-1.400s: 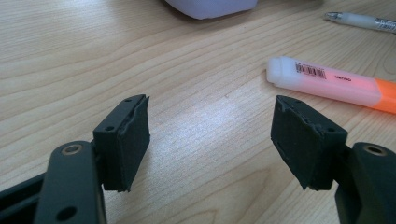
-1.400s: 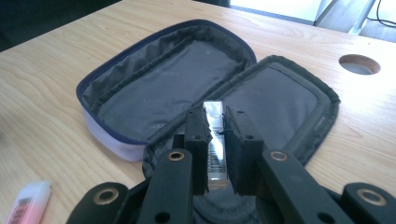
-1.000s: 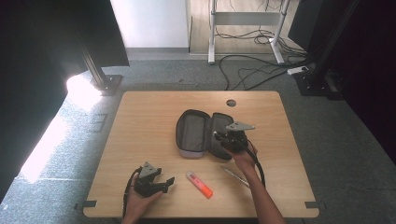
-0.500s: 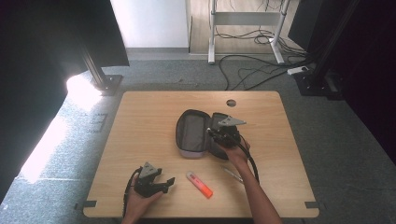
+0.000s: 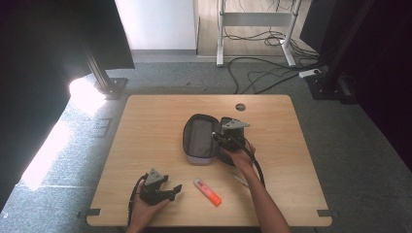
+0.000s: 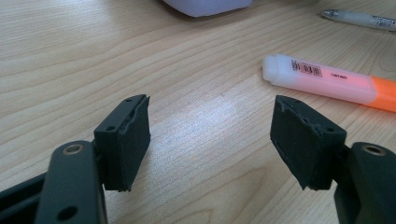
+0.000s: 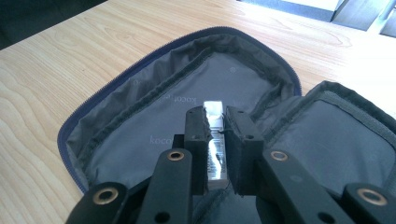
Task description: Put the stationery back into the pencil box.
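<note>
Pale wooden tabletop [image 5: 145, 131] bears an open dark-grey fabric zip case [image 7: 154, 126]. Directly above its left half, a slim clear-and-silver pen-like object [image 7: 216, 140] is clamped lengthwise in the right gripper [image 7: 215, 122] — the left gripper [image 6: 210, 135], nearer the orange highlighter [image 6: 327, 81], is spread and empty.

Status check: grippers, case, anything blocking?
Right gripper shut on small silvery item over open pencil case. Left gripper open, empty, near highlighter. Nothing blocking.
</note>
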`<state>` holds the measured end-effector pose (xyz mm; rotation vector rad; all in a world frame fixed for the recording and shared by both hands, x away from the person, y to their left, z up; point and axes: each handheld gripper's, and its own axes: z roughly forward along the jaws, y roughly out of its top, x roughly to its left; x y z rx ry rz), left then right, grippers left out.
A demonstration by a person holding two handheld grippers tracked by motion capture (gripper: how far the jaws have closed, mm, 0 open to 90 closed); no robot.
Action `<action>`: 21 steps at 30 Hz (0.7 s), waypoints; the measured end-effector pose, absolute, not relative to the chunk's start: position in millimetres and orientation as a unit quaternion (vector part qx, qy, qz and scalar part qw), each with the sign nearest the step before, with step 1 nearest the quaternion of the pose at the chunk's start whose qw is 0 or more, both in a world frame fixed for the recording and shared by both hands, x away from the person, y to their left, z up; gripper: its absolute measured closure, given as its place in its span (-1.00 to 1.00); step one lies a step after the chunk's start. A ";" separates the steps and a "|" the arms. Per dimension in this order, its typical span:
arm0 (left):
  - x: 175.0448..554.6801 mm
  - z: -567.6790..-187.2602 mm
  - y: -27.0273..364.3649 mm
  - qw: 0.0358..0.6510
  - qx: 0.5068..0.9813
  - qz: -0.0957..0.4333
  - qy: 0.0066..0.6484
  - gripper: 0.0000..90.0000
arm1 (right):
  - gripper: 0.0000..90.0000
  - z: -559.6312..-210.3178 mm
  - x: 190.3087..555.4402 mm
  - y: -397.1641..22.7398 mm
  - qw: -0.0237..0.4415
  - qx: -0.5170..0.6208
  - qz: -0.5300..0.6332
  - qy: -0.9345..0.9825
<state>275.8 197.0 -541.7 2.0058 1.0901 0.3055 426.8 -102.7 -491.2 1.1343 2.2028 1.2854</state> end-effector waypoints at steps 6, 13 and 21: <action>275.6 -541.8 196.9 0.407 0.796 0.121 0.432 -0.35 | 0.74 -488.9 434.2 -95.4 0.176 0.398 0.452 0.779; 275.7 -541.5 197.5 0.407 0.796 0.121 0.432 -0.35 | 0.74 -489.1 443.1 -88.4 0.175 0.397 0.447 0.782; 275.8 -541.3 197.7 0.408 0.796 0.120 0.431 -0.35 | 0.74 -490.2 449.6 -82.7 0.174 0.398 0.446 0.782</action>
